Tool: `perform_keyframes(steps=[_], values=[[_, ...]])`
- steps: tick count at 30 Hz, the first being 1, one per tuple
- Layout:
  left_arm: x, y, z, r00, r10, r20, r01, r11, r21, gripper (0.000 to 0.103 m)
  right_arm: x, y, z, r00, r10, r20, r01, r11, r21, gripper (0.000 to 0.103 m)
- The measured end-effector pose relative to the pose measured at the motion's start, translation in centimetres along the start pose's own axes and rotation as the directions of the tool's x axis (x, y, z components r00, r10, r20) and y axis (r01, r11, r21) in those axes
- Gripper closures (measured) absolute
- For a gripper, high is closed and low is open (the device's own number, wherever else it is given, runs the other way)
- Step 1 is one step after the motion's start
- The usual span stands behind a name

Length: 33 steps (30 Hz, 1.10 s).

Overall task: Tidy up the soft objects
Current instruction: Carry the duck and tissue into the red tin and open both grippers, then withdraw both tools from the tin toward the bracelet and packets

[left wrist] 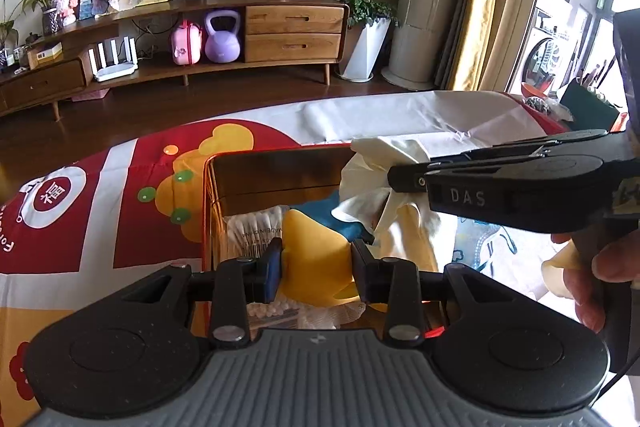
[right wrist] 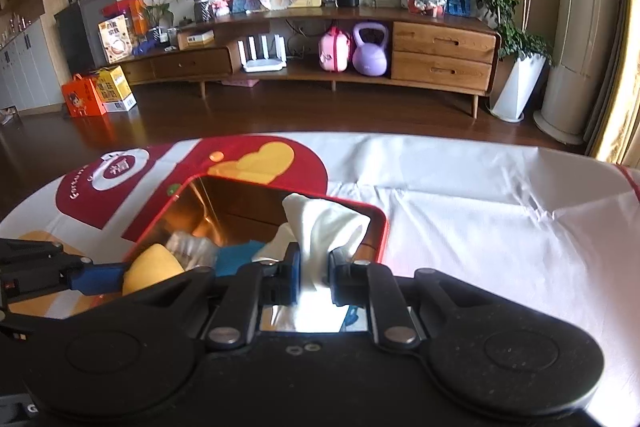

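While the white cloth (right wrist: pixel 320 227) stands upright, clamped in our right gripper (right wrist: pixel 314 277) at frame centre over the red tin (right wrist: pixel 384 227), our left gripper (left wrist: pixel 316 263) grips the yellow sponge (left wrist: pixel 312 247) inside it. Legible: "DAS", "MADE IN CHINA" on the cotton swabs (left wrist: pixel 252 225).

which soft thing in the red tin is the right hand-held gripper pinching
The white cloth, standing up between the right hand-held gripper pads. The yellow sponge sits between the left hand-held gripper pads; the blue cloth lies loose in the tin.
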<state>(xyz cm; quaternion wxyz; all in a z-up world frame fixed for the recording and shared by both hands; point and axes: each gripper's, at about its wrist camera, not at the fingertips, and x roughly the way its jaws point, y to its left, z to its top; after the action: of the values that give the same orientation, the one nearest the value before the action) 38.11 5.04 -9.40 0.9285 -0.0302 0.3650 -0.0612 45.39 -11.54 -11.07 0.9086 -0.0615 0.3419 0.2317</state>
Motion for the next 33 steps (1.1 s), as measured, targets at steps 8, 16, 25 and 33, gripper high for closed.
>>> perform_keyframes(steps=[8, 16, 25, 33], values=[[0.8, -0.1, -0.6, 1.000, 0.010, -0.016, -0.010, 1.000, 0.013, 0.068, 1.1, 0.0, -0.9, 0.999, -0.002, -0.044, 0.003, 1.000, 0.006, 0.084], [0.3, 0.3, -0.6, 1.000, 0.008, -0.015, -0.008, 1.000, -0.025, 0.052, 0.4, 0.2, -0.6, 0.998, 0.008, -0.058, -0.008, 1.000, 0.011, 0.076], [-1.1, -0.3, -0.6, 1.000, -0.003, -0.001, 0.003, 1.000, -0.019, 0.036, -1.3, 0.1, -0.6, 0.998, 0.006, -0.055, -0.004, 1.000, 0.028, 0.062], [-3.3, -0.3, -0.7, 1.000, 0.003, 0.008, -0.002, 0.999, -0.047, 0.035, -4.8, 0.4, -0.5, 0.999, 0.039, -0.020, -0.038, 0.998, 0.045, 0.050]])
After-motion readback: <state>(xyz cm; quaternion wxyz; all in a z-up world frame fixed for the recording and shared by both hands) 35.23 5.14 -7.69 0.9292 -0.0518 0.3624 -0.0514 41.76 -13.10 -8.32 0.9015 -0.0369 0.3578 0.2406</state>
